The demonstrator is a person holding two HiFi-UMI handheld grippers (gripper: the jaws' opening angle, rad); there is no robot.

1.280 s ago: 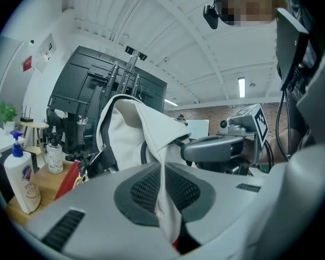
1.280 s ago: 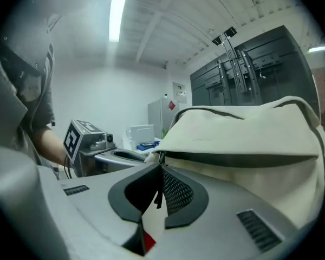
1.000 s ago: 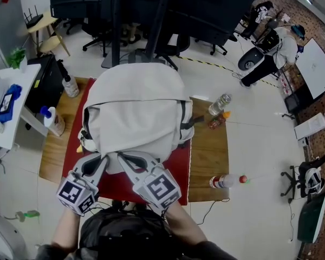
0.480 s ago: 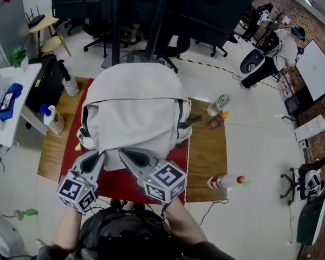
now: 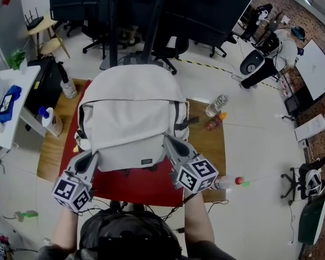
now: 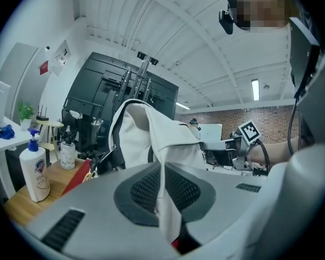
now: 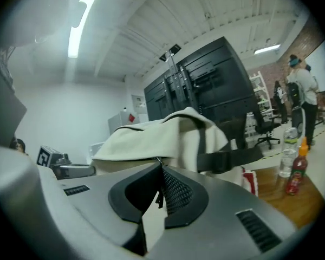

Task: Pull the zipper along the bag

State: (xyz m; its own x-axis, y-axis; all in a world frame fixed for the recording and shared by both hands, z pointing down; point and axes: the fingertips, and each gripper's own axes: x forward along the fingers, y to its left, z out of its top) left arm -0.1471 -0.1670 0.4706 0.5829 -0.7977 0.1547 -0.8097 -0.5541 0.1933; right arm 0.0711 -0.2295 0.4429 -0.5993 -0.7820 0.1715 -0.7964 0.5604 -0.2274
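An off-white backpack (image 5: 131,115) lies on a red mat (image 5: 131,184) on the wooden table. My left gripper (image 5: 91,157) is at the bag's near left corner, shut on a fold of its pale fabric (image 6: 163,199), which runs up between the left gripper's (image 6: 162,169) pads. My right gripper (image 5: 168,141) is at the bag's near right corner. Its jaws are closed on a small dark zipper pull (image 7: 158,197), which hangs between the right gripper's (image 7: 161,169) pads. The bag (image 7: 162,137) rises just beyond them, with a black strap (image 7: 227,158) across its side.
A white pump bottle (image 5: 50,121) and a clear bottle (image 5: 67,85) stand at the table's left. A clear bottle (image 5: 217,104) and a red sauce bottle (image 5: 212,122) lie at the right, another bottle (image 5: 227,182) by the near right corner. Office chairs stand behind the table.
My right gripper has slid to the right along the bag's near edge, from the middle to the right corner. The left gripper has stayed at the left corner.
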